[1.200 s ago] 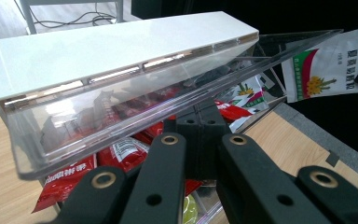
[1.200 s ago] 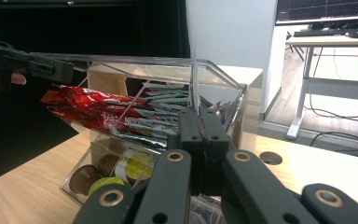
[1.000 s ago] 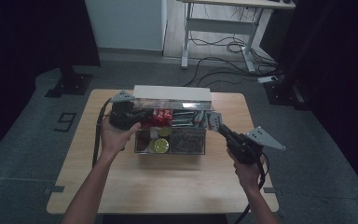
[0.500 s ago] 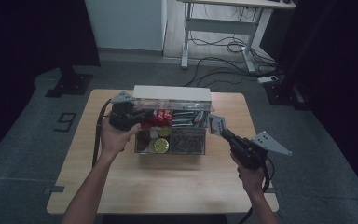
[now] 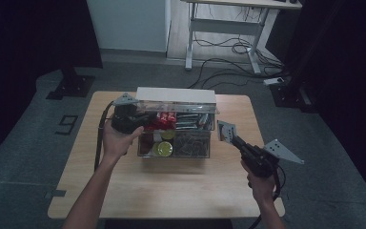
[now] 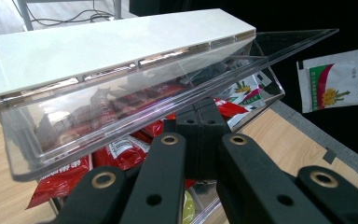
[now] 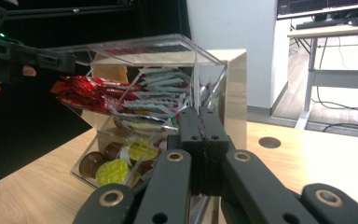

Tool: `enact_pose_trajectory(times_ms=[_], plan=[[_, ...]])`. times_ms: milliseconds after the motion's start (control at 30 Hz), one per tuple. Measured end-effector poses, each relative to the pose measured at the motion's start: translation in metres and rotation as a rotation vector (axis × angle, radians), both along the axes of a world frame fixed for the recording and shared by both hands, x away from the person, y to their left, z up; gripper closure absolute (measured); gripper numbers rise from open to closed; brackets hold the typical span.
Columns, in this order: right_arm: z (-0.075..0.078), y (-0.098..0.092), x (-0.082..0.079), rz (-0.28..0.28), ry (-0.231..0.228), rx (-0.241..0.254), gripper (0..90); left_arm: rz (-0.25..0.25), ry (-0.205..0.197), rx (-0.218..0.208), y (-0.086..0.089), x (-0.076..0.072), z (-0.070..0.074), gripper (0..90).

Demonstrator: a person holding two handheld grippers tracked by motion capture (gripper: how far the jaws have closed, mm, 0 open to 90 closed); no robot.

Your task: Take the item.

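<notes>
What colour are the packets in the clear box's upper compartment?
Red packets, clearest in the right gripper view.

Clear box (image 5: pixel 176 143) with white lid (image 6: pixel 98 46) holds red packets (image 5: pixel 164 120) and yellow-topped pods (image 7: pixel 112 171).

Lab/office-type recording room: grey floor, black curtains (image 5: pixel 24 38), height-adj. desk (image 5: pixel 233 28) w/ trailing cables (image 5: pixel 228 47), small wooden table (image 5: pixel 171 186).
</notes>
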State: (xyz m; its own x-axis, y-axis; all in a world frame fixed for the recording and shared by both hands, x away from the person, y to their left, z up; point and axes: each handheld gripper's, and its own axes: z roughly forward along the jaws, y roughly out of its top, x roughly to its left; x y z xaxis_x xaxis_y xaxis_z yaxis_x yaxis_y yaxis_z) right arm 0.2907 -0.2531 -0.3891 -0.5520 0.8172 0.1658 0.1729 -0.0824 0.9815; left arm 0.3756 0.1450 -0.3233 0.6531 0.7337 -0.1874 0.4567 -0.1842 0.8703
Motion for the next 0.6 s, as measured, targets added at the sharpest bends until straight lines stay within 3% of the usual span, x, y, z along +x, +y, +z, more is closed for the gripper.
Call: enact_pose_trajectory(times_ms=[600], plan=[[-0.027, -0.013, 0.004, -0.034, 0.064, -0.006, 89.4, 0.0, -0.004, -0.002, 0.0, -0.002, -0.001, 90.0]])
